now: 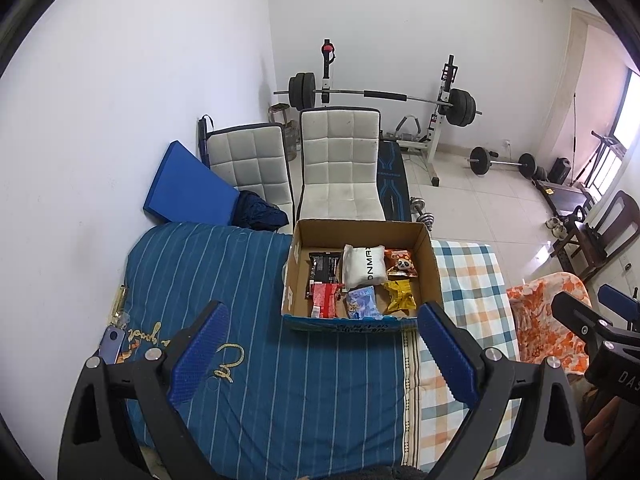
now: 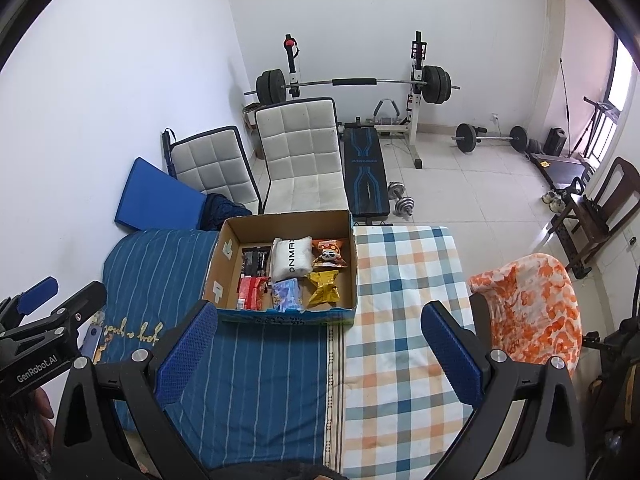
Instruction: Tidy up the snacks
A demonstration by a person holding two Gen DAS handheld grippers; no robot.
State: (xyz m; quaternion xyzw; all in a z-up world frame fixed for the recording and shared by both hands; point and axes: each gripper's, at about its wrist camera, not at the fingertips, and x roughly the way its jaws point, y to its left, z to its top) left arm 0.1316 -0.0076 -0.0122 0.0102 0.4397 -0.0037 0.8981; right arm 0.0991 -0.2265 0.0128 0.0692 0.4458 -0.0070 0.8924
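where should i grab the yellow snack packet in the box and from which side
Take the yellow snack packet at its pinched middle, where the wrapper narrows between flared ends. Come down from above: it lies flat near the front right corner of the cardboard box, and the walls probably block a side approach. The open right gripper looks nearest.

Left gripper point(image 1: 322, 328) hanging wide open over the bed, facing a box of snacks.

A cardboard box point(image 1: 434, 268) is sitting at centre frame where the blue striped sheet point(image 1: 240, 272) is meeting the plaid sheet point(image 1: 468, 276). Lying inside it are a white pouch point(image 1: 363, 266), a black packet point(image 1: 324, 266), a red packet point(image 1: 325, 298), a blue packet point(image 1: 362, 302), a yellow packet point(image 1: 399, 296) and an orange panda packet point(image 1: 400, 263). Two white chairs point(image 1: 340, 160) are standing behind the box, a barbell rack point(image 1: 384, 96) beyond them. The right gripper point(image 1: 600, 340) is showing at the right edge.
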